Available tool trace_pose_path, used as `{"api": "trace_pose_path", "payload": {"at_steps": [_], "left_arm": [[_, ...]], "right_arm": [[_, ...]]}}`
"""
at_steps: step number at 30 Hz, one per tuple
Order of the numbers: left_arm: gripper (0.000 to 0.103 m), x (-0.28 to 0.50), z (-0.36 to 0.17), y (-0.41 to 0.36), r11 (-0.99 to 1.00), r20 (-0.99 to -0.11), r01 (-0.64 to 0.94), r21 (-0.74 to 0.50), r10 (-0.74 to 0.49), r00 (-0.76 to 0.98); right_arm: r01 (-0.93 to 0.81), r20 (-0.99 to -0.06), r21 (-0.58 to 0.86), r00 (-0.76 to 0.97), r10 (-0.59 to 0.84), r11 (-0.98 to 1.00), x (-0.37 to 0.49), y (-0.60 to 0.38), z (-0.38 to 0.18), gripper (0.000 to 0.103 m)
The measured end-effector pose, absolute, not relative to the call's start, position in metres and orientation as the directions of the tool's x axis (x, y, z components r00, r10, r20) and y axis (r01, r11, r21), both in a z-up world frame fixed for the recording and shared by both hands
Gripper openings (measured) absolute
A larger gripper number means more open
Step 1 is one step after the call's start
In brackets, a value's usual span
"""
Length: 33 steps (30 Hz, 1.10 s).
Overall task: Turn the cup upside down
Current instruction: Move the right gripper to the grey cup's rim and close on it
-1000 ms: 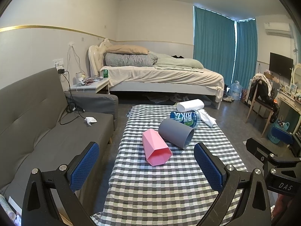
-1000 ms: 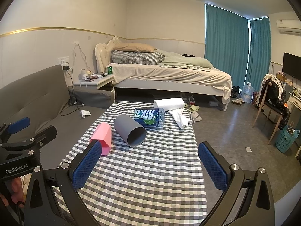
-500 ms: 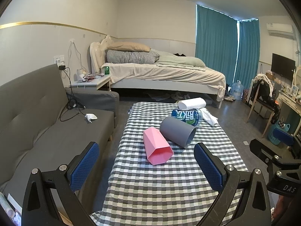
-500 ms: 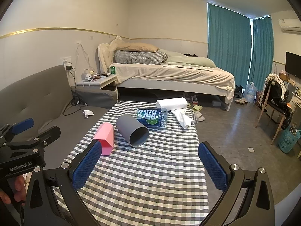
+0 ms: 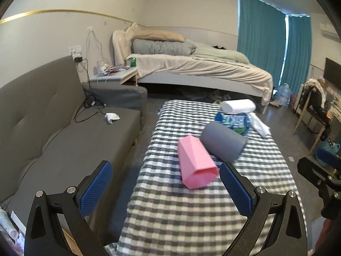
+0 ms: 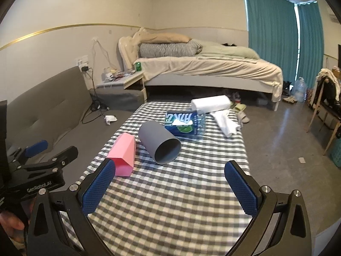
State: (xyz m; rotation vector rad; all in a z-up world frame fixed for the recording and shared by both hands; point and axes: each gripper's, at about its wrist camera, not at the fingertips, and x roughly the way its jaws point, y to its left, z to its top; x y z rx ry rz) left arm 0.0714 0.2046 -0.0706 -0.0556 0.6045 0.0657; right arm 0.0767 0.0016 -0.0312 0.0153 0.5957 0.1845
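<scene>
A pink faceted cup (image 5: 196, 163) lies on its side on the checked table (image 5: 191, 209), mouth toward me. A grey round cup (image 5: 222, 141) lies on its side just behind it, touching it. Both show in the right wrist view, the pink cup (image 6: 123, 154) left of the grey cup (image 6: 159, 141). My left gripper (image 5: 166, 188) is open and empty, short of the pink cup. My right gripper (image 6: 170, 188) is open and empty, short of the grey cup.
A blue-labelled water bottle (image 6: 185, 122), a white paper roll (image 6: 210, 104) and a white cloth (image 6: 226, 122) lie at the table's far end. A grey sofa (image 5: 64, 132) runs along the left. A bed (image 6: 202, 70) stands behind.
Both grippers have moved forward toward the cups, which look larger now. The left view has swung left, so the cups sit near its right finger. Both jaws stay open.
</scene>
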Motion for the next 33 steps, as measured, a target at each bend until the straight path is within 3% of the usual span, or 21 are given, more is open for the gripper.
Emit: {"api": "trace_pose_path", "payload": {"at_steps": [8, 14, 23, 26, 33], "left_arm": [[0.103, 0.115, -0.092, 0.211, 0.992, -0.609, -0.128, 0.012, 0.109, 0.786], [0.103, 0.127, -0.107, 0.211, 0.993, -0.628, -0.108, 0.05, 0.116, 0.77], [0.103, 0.138, -0.127, 0.219, 0.993, -0.675, -0.118, 0.018, 0.099, 0.731], [0.103, 0.138, -0.129, 0.217, 0.993, -0.688, -0.113, 0.021, 0.097, 0.72], [0.103, 0.128, -0.125, 0.208, 0.993, -0.693, -0.121, -0.008, 0.081, 0.717]], "right_arm": [[-0.253, -0.622, -0.004, 0.758, 0.196, 0.967, 0.167, 0.016, -0.067, 0.102], [-0.298, -0.713, 0.088, 0.647, 0.269, 0.95, 0.214, 0.018, -0.111, 0.093], [-0.356, -0.714, 0.024, 0.648, 0.265, 0.934, 0.236, 0.04, -0.126, 0.093], [-0.372, -0.74, 0.05, 0.609, 0.284, 0.927, 0.243, 0.044, -0.132, 0.082], [-0.344, -0.787, 0.008, 0.578, 0.218, 0.939, 0.219, 0.044, -0.131, 0.08]]}}
